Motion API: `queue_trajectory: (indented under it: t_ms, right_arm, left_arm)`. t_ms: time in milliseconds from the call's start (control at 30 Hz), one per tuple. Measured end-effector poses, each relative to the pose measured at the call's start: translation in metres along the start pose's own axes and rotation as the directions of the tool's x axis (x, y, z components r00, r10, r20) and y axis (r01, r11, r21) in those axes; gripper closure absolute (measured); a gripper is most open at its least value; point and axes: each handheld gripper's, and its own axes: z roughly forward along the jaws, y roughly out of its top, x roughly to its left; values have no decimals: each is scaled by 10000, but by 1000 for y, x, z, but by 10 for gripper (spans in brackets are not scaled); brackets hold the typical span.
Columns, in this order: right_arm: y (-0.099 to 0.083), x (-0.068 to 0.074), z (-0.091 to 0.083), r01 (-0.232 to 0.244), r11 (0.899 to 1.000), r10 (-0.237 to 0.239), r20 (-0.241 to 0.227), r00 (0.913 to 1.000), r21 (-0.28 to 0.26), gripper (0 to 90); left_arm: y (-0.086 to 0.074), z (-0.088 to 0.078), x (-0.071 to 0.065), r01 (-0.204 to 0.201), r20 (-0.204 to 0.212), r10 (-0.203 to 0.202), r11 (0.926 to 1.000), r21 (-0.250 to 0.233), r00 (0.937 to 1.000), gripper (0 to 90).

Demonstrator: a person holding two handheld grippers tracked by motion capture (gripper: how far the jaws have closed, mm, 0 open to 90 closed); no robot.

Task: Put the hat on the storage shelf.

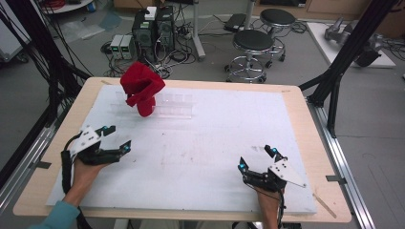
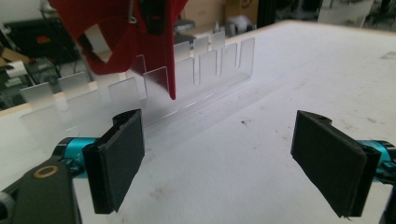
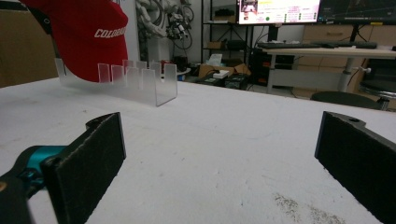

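A red cap (image 1: 141,88) stands upright in the left end of a clear slotted acrylic rack (image 1: 173,106) at the back of the white board. The cap (image 2: 126,32) fills the top left of the left gripper view, with the rack (image 2: 201,70) running away behind it. In the right gripper view the cap (image 3: 86,35) shows white lettering above the rack (image 3: 140,84). My left gripper (image 1: 117,138) is open near the board's left side, nothing between its jaws. My right gripper (image 1: 258,159) is open at the front right, also holding nothing.
The white board (image 1: 215,138) lies on a wooden table (image 1: 305,119). Black frame struts (image 1: 344,57) rise at the right edge. Stools (image 1: 252,47), computer towers and cables stand on the floor beyond the table.
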Motion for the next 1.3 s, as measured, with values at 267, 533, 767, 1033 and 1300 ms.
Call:
queue_trajectory:
  t_ms: [267, 533, 767, 1033, 1300]
  right_arm:
    - [0, 1, 0, 101, 9999, -101, 15, 9999, -31, 6]
    - [-1, 1, -1, 66, 10000, -66, -13, 10000, -52, 6]
    - [-1, 2, -2, 128, 9997, -129, -16, 9999, -213, 6]
    - [-1, 1, -2, 62, 9997, -64, -70, 10000, -232, 6]
    - [-1, 1, -2, 93, 9997, -95, -89, 9999, -232, 6]
  left_arm:
    - [-27, -27, -2, 147, -276, -170, 9967, -802, 9995, 169]
    - [-30, -31, -4, -15, -386, -28, 9940, -1092, 9993, 170]
    - [-32, -33, -3, 186, -588, -270, 9902, -1385, 9979, 171]
    - [-33, -34, -4, 217, -745, -335, 9879, -1536, 9967, 176]
    - [-33, -35, -3, 306, -751, -431, 9866, -1600, 9962, 176]
